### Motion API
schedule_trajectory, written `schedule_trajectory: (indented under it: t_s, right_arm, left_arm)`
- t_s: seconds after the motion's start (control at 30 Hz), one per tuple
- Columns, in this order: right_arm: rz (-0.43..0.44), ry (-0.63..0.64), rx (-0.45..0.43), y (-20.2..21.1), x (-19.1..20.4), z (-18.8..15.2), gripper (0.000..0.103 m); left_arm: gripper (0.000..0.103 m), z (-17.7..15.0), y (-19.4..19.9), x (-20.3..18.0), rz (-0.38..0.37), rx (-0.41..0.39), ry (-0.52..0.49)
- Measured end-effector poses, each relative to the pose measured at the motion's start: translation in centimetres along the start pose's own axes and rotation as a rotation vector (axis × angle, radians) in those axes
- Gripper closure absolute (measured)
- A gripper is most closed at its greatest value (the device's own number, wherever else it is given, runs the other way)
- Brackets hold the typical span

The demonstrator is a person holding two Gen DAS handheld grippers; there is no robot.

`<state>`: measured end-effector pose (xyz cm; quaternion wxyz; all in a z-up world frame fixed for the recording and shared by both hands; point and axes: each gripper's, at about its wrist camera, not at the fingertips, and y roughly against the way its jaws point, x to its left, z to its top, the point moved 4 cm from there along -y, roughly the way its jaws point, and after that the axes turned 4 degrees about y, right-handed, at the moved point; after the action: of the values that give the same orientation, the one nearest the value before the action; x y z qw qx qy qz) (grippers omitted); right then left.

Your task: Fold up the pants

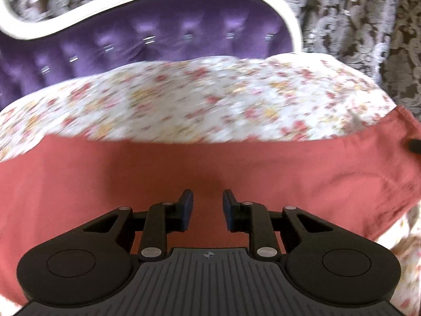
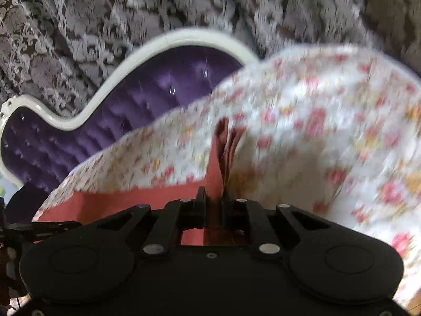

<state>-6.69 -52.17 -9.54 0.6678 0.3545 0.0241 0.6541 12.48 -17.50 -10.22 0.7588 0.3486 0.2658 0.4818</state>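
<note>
Two grippers: the left gripper (image 1: pixel 208 208) hangs over the pants (image 1: pixel 184 168), the right gripper (image 2: pixel 214 205) is at their end.
Left fingers: apart, with bare pink cloth showing in the gap; nothing is held, and whether the tips touch the cloth cannot be told.
Right fingers: close together, clamped on a bunched fold of the pants (image 2: pixel 226 142) that runs away from the tips.
Pants place: on the floral bed (image 1: pixel 200 97), on the side nearer the cameras, with the purple headboard (image 1: pixel 163 36) well beyond.
Long axis: in the left wrist view the pink band runs left to right across the picture, so crosswise to the left fingers.
End in hand: a dark tip at the pants' right edge in that view is likely the right gripper.
Nearer gripper: the right one has the cloth already; the left one is just above the middle stretch.
Judgement: the next fold probably turns on the held end travelling along that long axis toward the far end, the left gripper pinning or taking the middle.
Limits: both views are blurred; waist and hems cannot be told apart.
</note>
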Motion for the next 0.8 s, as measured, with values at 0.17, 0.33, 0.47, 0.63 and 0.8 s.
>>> schedule_trajectory:
  t_s: [0.17, 0.33, 0.47, 0.63, 0.8]
  right_arm:
    - [-0.009, 0.004, -0.002, 0.9, 0.3, 1.3, 0.086]
    - [-0.031, 0.005, 0.023, 0.8, 1.3, 1.5, 0.085]
    - [-0.026, 0.001, 0.019, 1.1, 3.0, 2.3, 0.085]
    - [0.042, 0.030, -0.004, 1.5, 7.9, 3.8, 0.085]
    - [0.173, 0.063, 0.004, -0.6, 15.5, 4.2, 0.083]
  left_arm:
    - [0.079, 1.5, -4.0, -3.0, -0.042, 0.047, -0.006]
    - [0.079, 0.9, -5.2, -4.6, -0.004, 0.084, -0.097]
    - [0.079, -0.4, -2.4, -3.7, -0.035, 0.053, -0.034]
    - [0.078, -4.7, -0.6, -3.8, -0.092, 0.066, -0.108]
    - [0.078, -5.4, 2.3, 0.0, -0.077, 0.036, -0.034]
